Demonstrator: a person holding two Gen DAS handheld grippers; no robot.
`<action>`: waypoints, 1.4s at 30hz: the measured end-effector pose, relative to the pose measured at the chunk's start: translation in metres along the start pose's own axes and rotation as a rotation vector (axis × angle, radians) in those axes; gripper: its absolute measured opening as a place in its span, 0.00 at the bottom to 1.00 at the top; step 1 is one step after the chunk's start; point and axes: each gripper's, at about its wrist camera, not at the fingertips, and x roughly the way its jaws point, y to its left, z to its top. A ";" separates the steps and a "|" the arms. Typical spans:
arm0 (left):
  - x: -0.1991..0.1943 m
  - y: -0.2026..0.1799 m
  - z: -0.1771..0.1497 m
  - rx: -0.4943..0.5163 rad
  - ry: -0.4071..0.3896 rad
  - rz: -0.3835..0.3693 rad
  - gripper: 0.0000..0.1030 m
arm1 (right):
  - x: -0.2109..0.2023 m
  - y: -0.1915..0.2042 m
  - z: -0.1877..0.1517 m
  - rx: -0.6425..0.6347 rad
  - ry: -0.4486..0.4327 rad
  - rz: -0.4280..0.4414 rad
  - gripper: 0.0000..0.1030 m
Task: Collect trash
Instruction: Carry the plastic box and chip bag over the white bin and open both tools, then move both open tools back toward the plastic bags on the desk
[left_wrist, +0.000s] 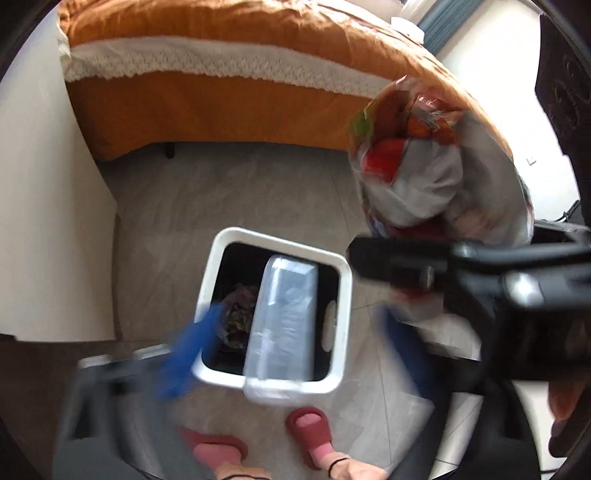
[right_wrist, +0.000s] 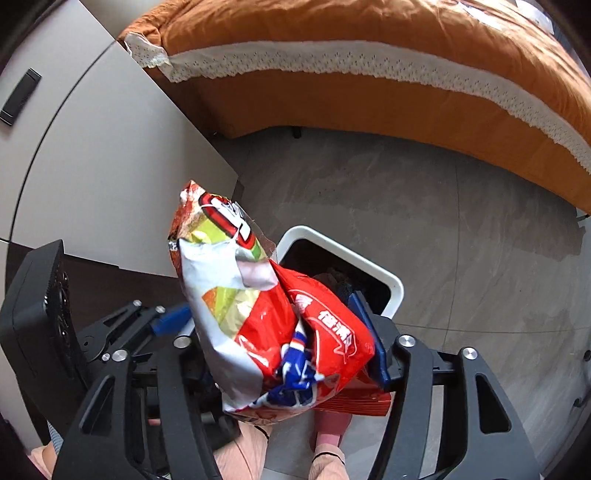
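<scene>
White trash bin (left_wrist: 343, 280) with black interior. Translucent grey-white container (left_wrist: 284, 321) inside the bin. Snack bags (right_wrist: 266, 314) above the bin: red, white, lime green, blue accents. Gripper fingers (left_wrist: 184, 354) blue, beside the bin. Bedspread (left_wrist: 221, 110) beyond the bin: orange, white lace band. Slippers (left_wrist: 310, 435) beneath the bin: dark red.

Orange bedspread (left_wrist: 221, 110) with lace trim, grey floor (right_wrist: 443, 229), red slippers (left_wrist: 310, 432).
</scene>
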 end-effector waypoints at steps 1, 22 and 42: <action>0.014 0.006 -0.002 -0.004 0.005 -0.007 0.95 | 0.011 -0.003 -0.003 0.005 0.003 -0.011 0.96; -0.135 -0.016 0.018 -0.056 -0.114 0.116 0.95 | -0.131 0.037 -0.005 -0.004 -0.151 -0.008 0.96; -0.421 -0.041 0.027 -0.299 -0.577 0.408 0.95 | -0.336 0.178 0.018 -0.335 -0.495 0.184 0.96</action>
